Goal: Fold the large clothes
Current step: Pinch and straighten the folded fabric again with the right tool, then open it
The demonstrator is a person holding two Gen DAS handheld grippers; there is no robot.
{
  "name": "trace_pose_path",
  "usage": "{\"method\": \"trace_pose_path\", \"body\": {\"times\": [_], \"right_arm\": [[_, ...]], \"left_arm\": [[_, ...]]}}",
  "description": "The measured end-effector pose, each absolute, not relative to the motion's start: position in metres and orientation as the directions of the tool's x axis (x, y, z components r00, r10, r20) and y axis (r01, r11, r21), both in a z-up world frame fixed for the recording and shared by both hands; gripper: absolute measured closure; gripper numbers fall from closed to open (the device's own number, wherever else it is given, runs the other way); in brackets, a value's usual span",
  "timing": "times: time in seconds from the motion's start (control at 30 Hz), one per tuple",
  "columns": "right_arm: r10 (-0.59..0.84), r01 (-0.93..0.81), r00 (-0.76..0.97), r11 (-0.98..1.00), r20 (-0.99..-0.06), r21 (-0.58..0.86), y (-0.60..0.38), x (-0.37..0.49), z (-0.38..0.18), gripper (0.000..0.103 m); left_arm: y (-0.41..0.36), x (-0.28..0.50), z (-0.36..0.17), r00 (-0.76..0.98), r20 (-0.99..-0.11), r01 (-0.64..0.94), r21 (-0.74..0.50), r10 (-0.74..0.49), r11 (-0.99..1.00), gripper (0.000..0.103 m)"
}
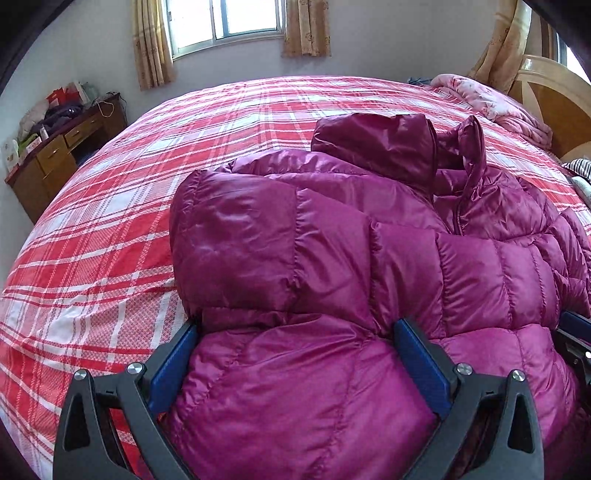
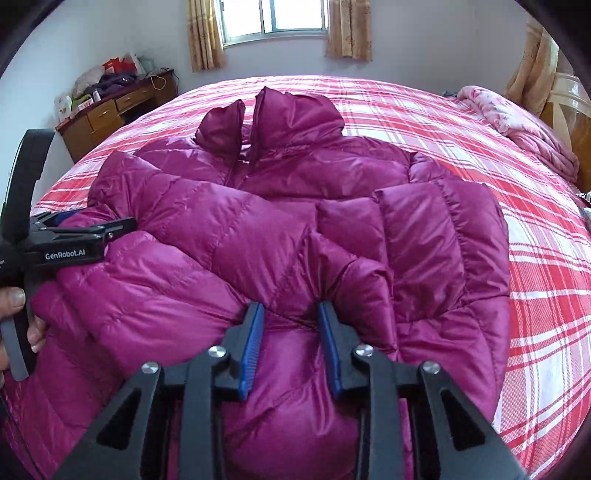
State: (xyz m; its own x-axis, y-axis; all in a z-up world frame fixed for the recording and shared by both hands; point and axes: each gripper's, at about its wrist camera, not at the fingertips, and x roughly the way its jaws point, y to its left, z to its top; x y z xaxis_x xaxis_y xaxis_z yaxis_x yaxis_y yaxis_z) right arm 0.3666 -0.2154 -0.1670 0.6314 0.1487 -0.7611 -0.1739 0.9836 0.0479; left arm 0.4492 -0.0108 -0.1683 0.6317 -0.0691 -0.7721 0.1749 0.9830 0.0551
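1. Nearest the lenses, both grippers bear on the hem of a glossy magenta quilted down jacket (image 2: 280,221); the right gripper (image 2: 291,314) has its blue pads pinching a bunched ridge of the padding, while the left gripper (image 1: 295,328) stands much wider, straddling a puffed section; whether its pads press the fabric I cannot tell.
2. Mid-frame, both sleeves lie crossed over the jacket's front, so the sleeve folds look done; the lengthwise fold, hem toward collar, appears still to come.
3. Farther off, the collar stands up on a red-and-white plaid bedspread (image 2: 443,122); beyond it are a wooden desk (image 2: 110,110) and a curtained window (image 2: 280,22).
4. Only the right wrist view shows the left gripper from outside, with a person's hand (image 2: 18,314) on its handle; only the left wrist view shows the wooden headboard (image 1: 546,85) plainly.
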Motion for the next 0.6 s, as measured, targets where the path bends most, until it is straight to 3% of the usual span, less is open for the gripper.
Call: {"method": "trace_pose_path", "body": {"times": [0.6], "right_arm": [[0.109, -0.203, 0.628, 0.979, -0.770, -0.027, -0.205, 0.366, -0.165, 0.067]], "left_arm": [[-0.011, 0.451, -0.171, 0.631, -0.772, 0.170, 0.048, -0.071, 0.984, 0.001]]}}
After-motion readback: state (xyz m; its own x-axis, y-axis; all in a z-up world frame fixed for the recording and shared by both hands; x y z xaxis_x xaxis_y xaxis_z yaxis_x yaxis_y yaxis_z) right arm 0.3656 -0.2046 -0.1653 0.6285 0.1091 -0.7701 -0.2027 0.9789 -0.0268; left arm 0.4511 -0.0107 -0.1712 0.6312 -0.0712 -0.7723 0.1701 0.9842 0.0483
